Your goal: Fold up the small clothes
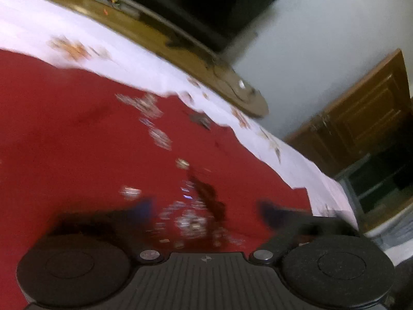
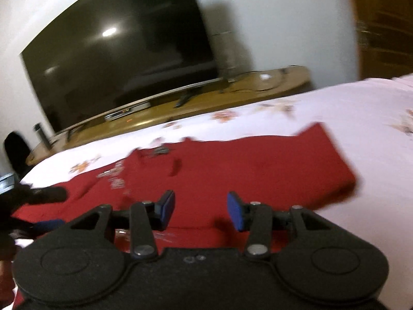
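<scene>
One red garment (image 2: pixel 232 165), two hand-held grippers and one bed: that is the count here. The garment, a small red top with a pale printed pattern (image 1: pixel 155 118) on its front, lies spread on a white bedsheet (image 2: pixel 348 113) scattered with orange-brown flower prints.

At the left, the left gripper (image 1: pixel 206 209) hangs low over the cloth, its two blue-padded fingers (image 1: pixel 144 205) badly blurred. They stand apart with red fabric showing beneath and between them, but nothing visibly pinched. From the right gripper's camera, the same tool shows as a dark blur at the garment's near left edge (image 2: pixel 38 206).

Further right, the right gripper (image 2: pixel 201 210) has its blue pads (image 2: pixel 167 206) set apart with a clear gap, empty, and the garment lies just beyond and beneath the tips. The garment's right end (image 2: pixel 330 160) looks doubled over with a straight edge, reaching farther right than this gripper. A sleeve or corner (image 2: pixel 315 129) points toward the far side of the bed.

Beyond the bed stands one long wooden TV bench (image 2: pixel 180 106), and on it one large dark television (image 2: pixel 124 51) against a pale wall (image 2: pixel 284 13). At far right is one brown panelled wooden door (image 1: pixel 361 111).
</scene>
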Tool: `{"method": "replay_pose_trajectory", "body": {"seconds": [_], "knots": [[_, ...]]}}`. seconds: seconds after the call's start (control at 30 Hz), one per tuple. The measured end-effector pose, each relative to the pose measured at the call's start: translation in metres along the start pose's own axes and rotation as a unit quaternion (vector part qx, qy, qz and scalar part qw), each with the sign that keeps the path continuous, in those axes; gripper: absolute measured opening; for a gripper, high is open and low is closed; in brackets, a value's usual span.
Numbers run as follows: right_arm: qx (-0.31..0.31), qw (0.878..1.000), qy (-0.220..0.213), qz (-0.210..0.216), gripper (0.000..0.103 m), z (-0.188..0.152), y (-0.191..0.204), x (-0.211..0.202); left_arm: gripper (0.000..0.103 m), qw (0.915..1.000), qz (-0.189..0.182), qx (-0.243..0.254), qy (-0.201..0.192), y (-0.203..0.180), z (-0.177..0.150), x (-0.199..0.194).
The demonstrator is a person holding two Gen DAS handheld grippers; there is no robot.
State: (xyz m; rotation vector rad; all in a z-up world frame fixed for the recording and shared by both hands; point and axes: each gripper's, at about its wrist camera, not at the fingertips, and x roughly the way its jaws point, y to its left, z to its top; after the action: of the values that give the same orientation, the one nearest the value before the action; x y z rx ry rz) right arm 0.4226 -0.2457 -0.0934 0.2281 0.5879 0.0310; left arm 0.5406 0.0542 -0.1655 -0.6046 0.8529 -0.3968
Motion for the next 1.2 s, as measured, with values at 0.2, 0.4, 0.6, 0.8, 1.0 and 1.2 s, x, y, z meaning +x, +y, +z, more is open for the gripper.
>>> {"method": "replay_pose_trajectory", "body": {"seconds": [0.2,0.4,0.6,0.8,1.0,1.2], "knots": [[0.043,0.998,-0.017,-0.038,0.045,-0.01,-0.046,-0.029,0.049,0.9991,0.034,-0.002,0.024,-0.017,0.006,0.057],[0.086,0.995,-0.015,-0.055,0.045,-0.017,-0.078,-0.027,0.003,0.9982,0.031,0.042,0.028,-0.025,0.016,0.068],[0.102,0.993,-0.009,-0.056,0.045,-0.015,-0.091,-0.019,0.003,0.9946,0.024,0.097,-0.028,-0.046,0.046,0.027],[0.09,0.995,0.007,-0.049,0.045,-0.011,-0.092,-0.004,0.003,0.9923,0.062,0.104,-0.027,-0.01,0.058,-0.002],[0.073,0.995,0.047,-0.046,0.044,-0.008,-0.093,0.034,0.003,0.9934,0.08,0.078,-0.027,0.021,0.053,-0.002],[0.075,0.995,0.065,-0.019,0.007,-0.003,-0.096,0.05,0.003,0.9928,0.085,0.079,-0.031,0.031,0.059,0.001]]}}
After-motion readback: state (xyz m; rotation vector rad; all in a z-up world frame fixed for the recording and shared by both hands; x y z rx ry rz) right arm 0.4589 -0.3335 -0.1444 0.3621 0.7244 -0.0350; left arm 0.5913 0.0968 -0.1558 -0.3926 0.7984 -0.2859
